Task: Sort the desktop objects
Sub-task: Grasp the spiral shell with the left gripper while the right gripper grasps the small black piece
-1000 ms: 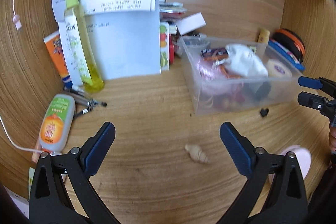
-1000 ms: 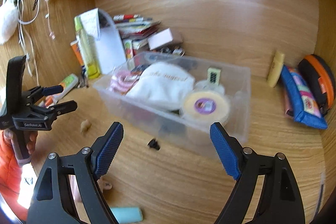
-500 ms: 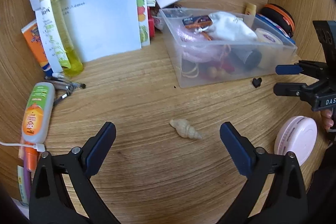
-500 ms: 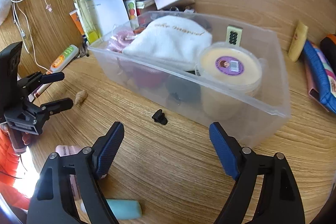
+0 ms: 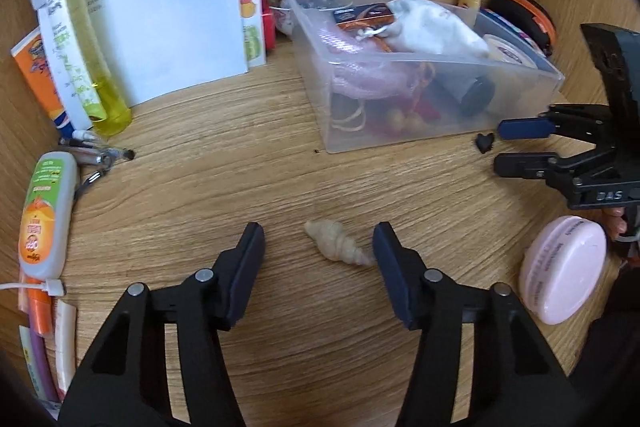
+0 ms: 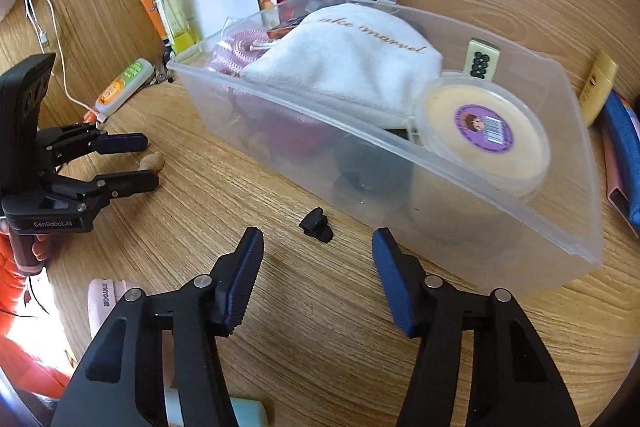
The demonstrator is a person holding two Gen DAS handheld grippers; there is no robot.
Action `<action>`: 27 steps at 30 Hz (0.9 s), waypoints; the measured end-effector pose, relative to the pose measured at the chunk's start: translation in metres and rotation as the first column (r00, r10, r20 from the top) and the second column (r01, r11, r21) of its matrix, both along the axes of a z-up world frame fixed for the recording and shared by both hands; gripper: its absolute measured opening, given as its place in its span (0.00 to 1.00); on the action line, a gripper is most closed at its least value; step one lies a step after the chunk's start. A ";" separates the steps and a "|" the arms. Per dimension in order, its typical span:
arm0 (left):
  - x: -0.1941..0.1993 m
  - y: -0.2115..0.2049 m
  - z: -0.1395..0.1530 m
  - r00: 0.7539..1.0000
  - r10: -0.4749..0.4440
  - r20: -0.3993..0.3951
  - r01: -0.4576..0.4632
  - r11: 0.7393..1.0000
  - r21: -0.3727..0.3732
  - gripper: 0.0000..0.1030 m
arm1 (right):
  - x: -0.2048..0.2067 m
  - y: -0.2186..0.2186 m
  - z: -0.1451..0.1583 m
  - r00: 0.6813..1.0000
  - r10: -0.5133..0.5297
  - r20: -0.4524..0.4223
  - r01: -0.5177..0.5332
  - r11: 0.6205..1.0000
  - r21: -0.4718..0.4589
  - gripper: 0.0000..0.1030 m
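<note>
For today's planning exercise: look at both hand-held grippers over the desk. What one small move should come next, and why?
Probably let the left hand-held gripper finish closing on the seashell. The shell lies on the desk between its closing jaws, its tip near one pad, not yet gripped. The right hand-held gripper, also closing, sits just short of the small black clip, so that grasp looks further off.

"GenRobot.AI" — left gripper (image 6: 142, 161); "marvel" — pouch (image 6: 348, 59).

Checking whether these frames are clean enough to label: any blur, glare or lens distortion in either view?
Left wrist view: heavy fisheye bending of the desk grain, dark corners, the seashell sharp, slight blur toward the edges. Right wrist view: same bending, blown-out white glare at the lower left edge, the clear plastic bin and the small black clip in focus.
</note>
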State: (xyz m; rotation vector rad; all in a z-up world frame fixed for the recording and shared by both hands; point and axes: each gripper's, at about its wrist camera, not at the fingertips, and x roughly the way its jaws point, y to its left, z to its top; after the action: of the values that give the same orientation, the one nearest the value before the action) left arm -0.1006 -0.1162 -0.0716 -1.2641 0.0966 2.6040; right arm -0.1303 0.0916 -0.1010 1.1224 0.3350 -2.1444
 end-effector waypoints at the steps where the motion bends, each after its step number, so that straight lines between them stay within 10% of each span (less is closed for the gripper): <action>1: 0.000 0.001 0.000 1.000 -0.006 0.000 0.006 1.000 -0.002 0.52 | 0.000 -0.001 -0.001 1.000 0.004 0.002 -0.004 1.000 0.006 0.49; 27: -0.007 0.008 0.002 0.999 -0.032 -0.012 0.031 0.999 -0.038 0.16 | 0.001 -0.021 -0.003 0.995 0.077 -0.070 -0.072 0.995 0.064 0.15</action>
State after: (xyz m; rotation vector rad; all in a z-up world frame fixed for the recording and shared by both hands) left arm -0.1078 -0.1079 -0.0695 -1.2480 0.1679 2.5956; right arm -0.1291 0.0705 -0.1039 1.0511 0.4717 -2.1251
